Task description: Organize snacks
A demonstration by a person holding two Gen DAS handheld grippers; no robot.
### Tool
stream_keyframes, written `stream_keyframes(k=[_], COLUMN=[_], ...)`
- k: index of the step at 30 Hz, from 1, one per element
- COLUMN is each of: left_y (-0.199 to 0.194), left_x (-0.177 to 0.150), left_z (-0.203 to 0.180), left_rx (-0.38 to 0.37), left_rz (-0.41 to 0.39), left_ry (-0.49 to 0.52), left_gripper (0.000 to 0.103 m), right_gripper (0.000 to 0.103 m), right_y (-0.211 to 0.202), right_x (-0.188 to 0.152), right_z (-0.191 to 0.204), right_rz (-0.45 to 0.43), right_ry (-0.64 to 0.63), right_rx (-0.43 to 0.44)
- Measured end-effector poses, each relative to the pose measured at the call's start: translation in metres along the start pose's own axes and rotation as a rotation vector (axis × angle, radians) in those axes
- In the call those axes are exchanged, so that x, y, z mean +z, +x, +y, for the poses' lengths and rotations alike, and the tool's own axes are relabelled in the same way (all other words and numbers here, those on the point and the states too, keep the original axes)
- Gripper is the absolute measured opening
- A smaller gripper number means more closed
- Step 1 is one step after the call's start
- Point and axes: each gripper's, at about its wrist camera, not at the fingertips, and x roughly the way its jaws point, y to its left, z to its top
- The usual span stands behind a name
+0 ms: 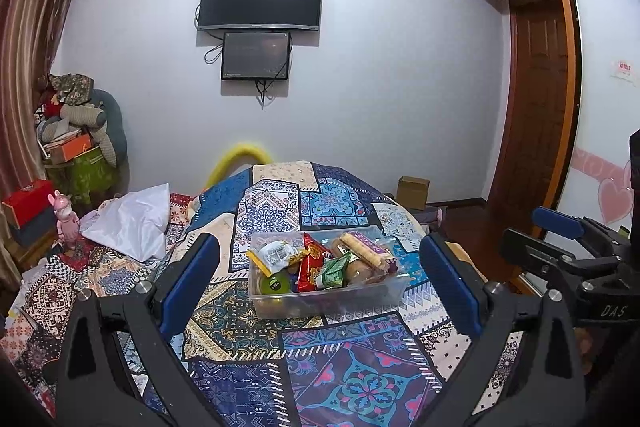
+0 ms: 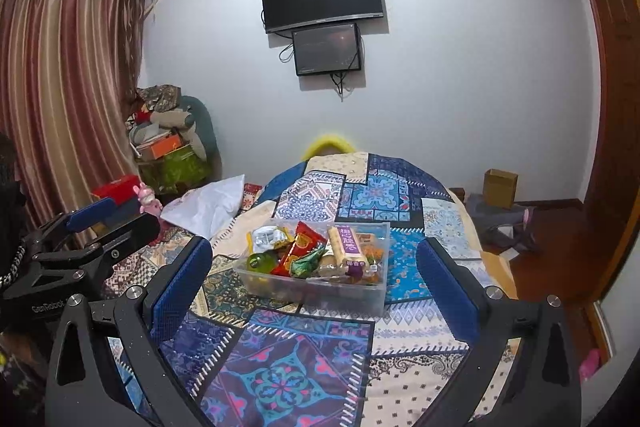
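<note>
The clear plastic bin [image 1: 326, 291] sits on the patchwork tablecloth [image 1: 344, 379], near the middle of my left wrist view and at about 12 o'clock from both tools. It is packed: a red snack packet [image 1: 311, 262], a green wrapped snack [image 1: 335, 271], a long wafer pack with a purple label [image 1: 366, 249], a white-labelled pouch [image 1: 276, 254] and a green jelly cup [image 1: 274, 283] at the bin's 8 o'clock corner. No snack lies loose on the cloth in either view.

My left gripper [image 1: 320, 279] is spread wide and holds nothing; the bin shows between its blue pads [image 1: 188, 279]. My right gripper [image 2: 314, 279] is likewise spread wide and empty, pointing at the same bin [image 2: 316, 287], and it also appears at 3 o'clock in the left view.

Judged step: the snacks look collected, so what remains is tidying the pile or picking one item out.

Procedure:
1. Pick the topmost item, probably the wafer pack [image 2: 347, 247], since it overlaps its neighbours.
2. Approach from above, pads aligned across its narrow width.
3. Close gently; a hard squeeze would likely crack wafers.
4. Use the other tool to steady the bin's near wall, as light plastic may slide on cloth.
5. Lift straight up to avoid dragging the foil packets along.
</note>
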Motion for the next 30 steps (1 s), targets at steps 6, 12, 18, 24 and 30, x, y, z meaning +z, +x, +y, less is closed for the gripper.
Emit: stream_keyframes(k=[6, 12, 18, 24, 30], left_y=[0.0005, 0.0019, 0.0025, 0.003, 0.003], left_x=[-0.0002, -0.0005, -0.0016, -0.0033, -0.0042], left_z=[-0.0007, -0.0017, -0.0023, -0.0042, -0.0067], left_rx=[-0.005, -0.005, -0.006, -0.006, -0.005], left_rz=[0.005, 0.009, 0.012, 0.015, 0.01], left_ry=[-0.002, 0.0, 0.0, 0.013, 0.02], left_gripper=[0.101, 0.101, 0.101, 0.103, 0.103], right_gripper=[0.102, 0.102, 0.102, 0.102, 0.102], right_y=[-0.0002, 0.0, 0.0005, 0.0004, 0.0002], right_x=[0.0, 0.0, -0.0012, -0.0018, -0.0022], right_z=[-0.0001, -0.0008, -0.0028, -0.0045, -0.0048], right_rz=[0.002, 0.001, 0.002, 0.001, 0.001], right_ry=[-0.002, -0.003, 0.001, 0.007, 0.004], right_rx=[-0.003, -0.007, -0.01, -0.011, -0.012])
